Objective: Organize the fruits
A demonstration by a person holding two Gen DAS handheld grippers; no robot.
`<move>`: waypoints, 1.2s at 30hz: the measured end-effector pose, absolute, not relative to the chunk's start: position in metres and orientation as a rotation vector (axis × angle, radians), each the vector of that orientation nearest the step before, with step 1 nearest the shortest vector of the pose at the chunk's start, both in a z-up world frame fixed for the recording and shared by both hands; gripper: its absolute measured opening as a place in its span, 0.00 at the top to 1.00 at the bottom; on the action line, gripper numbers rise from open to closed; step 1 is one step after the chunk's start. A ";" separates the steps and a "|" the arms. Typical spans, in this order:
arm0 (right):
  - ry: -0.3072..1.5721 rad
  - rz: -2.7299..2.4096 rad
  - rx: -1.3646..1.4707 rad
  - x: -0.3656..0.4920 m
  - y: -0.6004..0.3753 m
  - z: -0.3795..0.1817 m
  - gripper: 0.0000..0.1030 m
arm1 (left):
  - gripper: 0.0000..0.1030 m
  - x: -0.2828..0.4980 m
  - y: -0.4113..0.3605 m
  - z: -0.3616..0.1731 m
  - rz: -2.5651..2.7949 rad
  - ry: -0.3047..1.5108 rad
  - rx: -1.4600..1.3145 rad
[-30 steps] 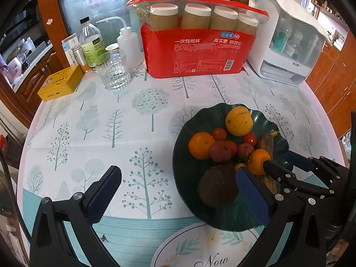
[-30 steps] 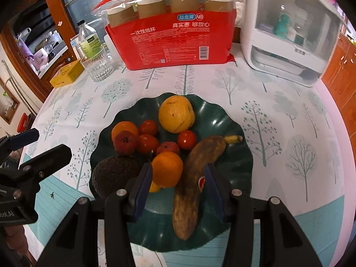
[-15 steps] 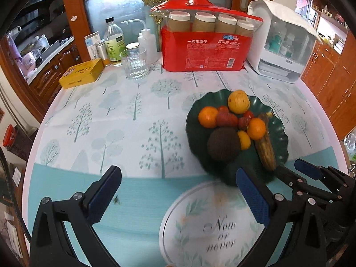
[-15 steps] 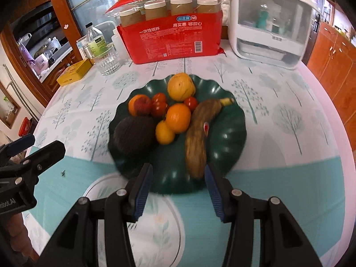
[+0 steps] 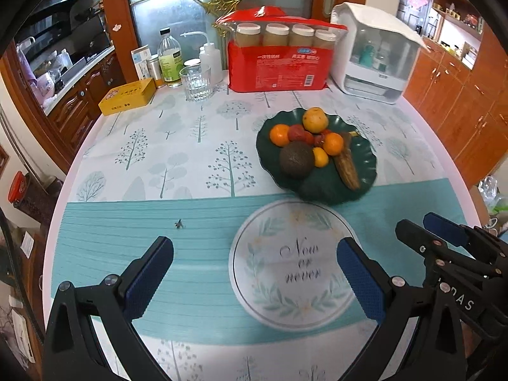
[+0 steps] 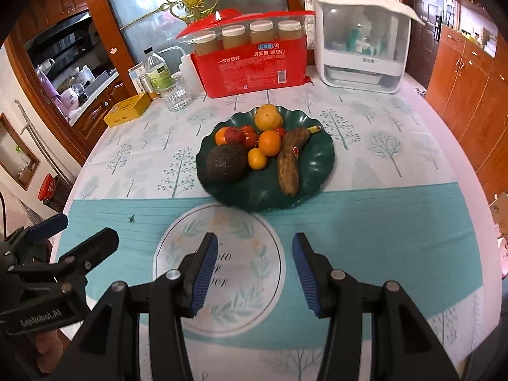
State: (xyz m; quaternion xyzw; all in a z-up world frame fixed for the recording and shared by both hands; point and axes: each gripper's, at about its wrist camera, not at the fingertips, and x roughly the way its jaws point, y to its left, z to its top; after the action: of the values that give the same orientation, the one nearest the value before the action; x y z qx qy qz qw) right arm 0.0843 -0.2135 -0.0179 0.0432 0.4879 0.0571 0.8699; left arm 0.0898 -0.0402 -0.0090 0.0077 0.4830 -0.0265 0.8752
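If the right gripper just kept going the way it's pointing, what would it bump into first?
Most likely the tablecloth, about at its round printed emblem. The right gripper is open and empty, and the fruit plate lies farther off.

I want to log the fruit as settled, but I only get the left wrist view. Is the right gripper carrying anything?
Observer: No. The right wrist view shows the right gripper open and empty, with only the round print on the tablecloth between its fingers.
Operator: Good. From here the banana on the plate looks plain brown. Any marking on it?
Observer: Yes. The banana has a red sticker on the side facing the right wrist camera. It lies on the green plate.
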 end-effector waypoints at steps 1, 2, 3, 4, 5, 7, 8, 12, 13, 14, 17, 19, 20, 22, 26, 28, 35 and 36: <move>1.020 0.118 0.093 0.079 -0.213 -0.015 0.52 | 0.01 0.086 -0.041 -0.007 -0.057 1.004 0.022; 1.019 0.116 0.095 0.074 -0.212 -0.013 0.52 | 0.01 0.081 -0.042 -0.004 -0.061 0.997 0.029; 1.016 0.113 0.094 0.070 -0.210 -0.011 0.52 | 0.01 0.075 -0.043 -0.001 -0.066 0.991 0.038; 1.012 0.109 0.094 0.064 -0.209 -0.008 0.52 | 0.01 0.071 -0.044 0.002 -0.069 0.986 0.045; 1.012 0.108 0.095 0.061 -0.208 -0.007 0.52 | 0.01 0.068 -0.044 0.004 -0.071 0.983 0.050; 1.017 0.113 0.105 0.054 -0.205 -0.004 0.52 | 0.01 0.060 -0.045 0.007 -0.076 0.977 0.057; 1.018 0.116 0.105 0.052 -0.204 -0.003 0.52 | 0.01 0.057 -0.045 0.008 -0.077 0.976 0.058; 1.006 0.110 0.089 0.041 -0.199 0.003 0.52 | 0.01 0.049 -0.041 0.014 -0.069 0.967 0.052; 1.002 0.107 0.088 0.039 -0.198 0.005 0.52 | 0.01 0.047 -0.039 0.015 -0.066 0.964 0.045; 0.997 0.106 0.089 0.036 -0.198 0.007 0.52 | 0.01 0.046 -0.038 0.016 -0.063 0.963 0.041; 0.983 0.103 0.091 0.030 -0.198 0.012 0.52 | 0.01 0.042 -0.035 0.018 -0.056 0.963 0.032; 0.972 0.102 0.090 0.027 -0.198 0.014 0.52 | 0.01 0.040 -0.035 0.019 -0.057 0.962 0.032; 0.966 0.102 0.089 0.025 -0.198 0.016 0.52 | 0.01 0.040 -0.035 0.019 -0.057 0.962 0.032; 0.959 0.102 0.083 0.023 -0.197 0.018 0.52 | 0.01 0.040 -0.035 0.019 -0.058 0.960 0.031; 0.943 0.100 0.076 0.018 -0.196 0.022 0.52 | 0.01 0.034 -0.036 0.022 -0.054 0.953 0.029; 0.936 0.099 0.075 0.016 -0.197 0.024 0.52 | 0.01 0.034 -0.036 0.022 -0.057 0.954 0.028; 0.932 0.090 0.081 0.012 -0.200 0.027 0.51 | 0.01 0.027 -0.042 0.025 -0.062 0.950 0.030; 0.932 0.088 0.083 0.012 -0.201 0.027 0.51 | 0.01 0.026 -0.043 0.025 -0.064 0.950 0.031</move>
State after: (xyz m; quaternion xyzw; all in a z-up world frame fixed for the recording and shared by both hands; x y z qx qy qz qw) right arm 0.0115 -0.2009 0.0267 0.0399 0.4489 0.0423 0.8917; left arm 0.0261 -0.0434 0.0255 0.0149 0.4574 -0.0306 0.8886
